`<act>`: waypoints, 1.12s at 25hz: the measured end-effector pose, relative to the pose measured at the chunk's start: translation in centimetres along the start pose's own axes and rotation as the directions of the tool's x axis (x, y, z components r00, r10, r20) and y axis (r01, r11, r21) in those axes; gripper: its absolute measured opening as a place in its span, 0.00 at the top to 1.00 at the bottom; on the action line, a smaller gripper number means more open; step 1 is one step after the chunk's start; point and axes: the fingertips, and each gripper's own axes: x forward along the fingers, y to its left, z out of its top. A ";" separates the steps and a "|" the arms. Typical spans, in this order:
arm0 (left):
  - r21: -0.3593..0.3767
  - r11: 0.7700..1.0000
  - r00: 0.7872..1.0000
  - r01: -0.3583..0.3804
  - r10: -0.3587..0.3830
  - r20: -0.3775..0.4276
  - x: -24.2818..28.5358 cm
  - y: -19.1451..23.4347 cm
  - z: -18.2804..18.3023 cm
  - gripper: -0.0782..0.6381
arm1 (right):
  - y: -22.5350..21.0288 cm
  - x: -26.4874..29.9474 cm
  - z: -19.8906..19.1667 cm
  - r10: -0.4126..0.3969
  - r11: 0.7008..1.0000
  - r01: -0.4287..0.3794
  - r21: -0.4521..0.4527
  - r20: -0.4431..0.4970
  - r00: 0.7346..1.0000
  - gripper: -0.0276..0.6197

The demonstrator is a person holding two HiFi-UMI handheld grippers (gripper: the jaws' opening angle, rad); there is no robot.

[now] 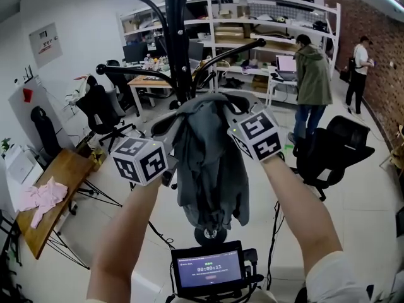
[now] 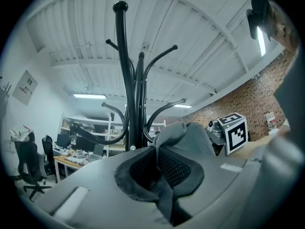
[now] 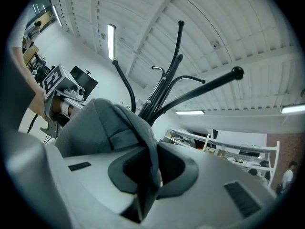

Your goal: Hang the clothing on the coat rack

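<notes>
- Held the grey garment (image 1: 209,163) up just in front of the coat rack (image 1: 178,49), right under its curved black hooks (image 1: 243,49), bunched and hanging down along the pole.
- Could not tell from any view about contact between cloth and hook or pole.
- Pinched one fold of the garment's upper edge in the left gripper (image 2: 157,171), to the left of the rack in the head view; jaws pressed almost together, with only thin cloth between the ribbed pads (image 2: 175,171).
- Climbed out of those pads toward the rack and folded over into a rounded hump, just right of the pole in the left gripper view.
- Pinched a second fold in the right gripper (image 3: 152,168), to the right of the rack in the head view; jaws likewise clamped on cloth filling the narrow gap and spilling out beneath the pads.
- Rose from there into a thick ridge of fabric, low in front of the rack's fanned hooks in the right gripper view.
- Held the left marker cube (image 1: 140,160) and right marker cube (image 1: 257,134) on either side of the hanging cloth, both nearer the camera than the rack.
- Showed white shelving (image 1: 252,20) and a person (image 1: 312,81) in a green jacket well behind the rack.
</notes>
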 end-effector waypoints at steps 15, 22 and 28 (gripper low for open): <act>-0.074 0.995 0.998 0.065 -0.064 0.009 0.5 -2.1 -4.6 0.85 | 5.6 -0.3 -2.2 0.081 0.996 -0.080 0.045 -0.015 0.997 0.92; -0.023 0.996 0.996 0.082 -0.082 0.021 -0.5 -2.6 -5.2 0.81 | 6.1 -1.3 -2.3 0.065 0.997 -0.065 0.034 -0.001 0.998 0.86; -0.032 0.997 0.997 0.072 -0.071 0.020 -1.1 -2.3 -5.8 0.78 | 6.3 -1.5 -2.4 0.048 0.998 -0.048 0.036 0.005 0.999 0.86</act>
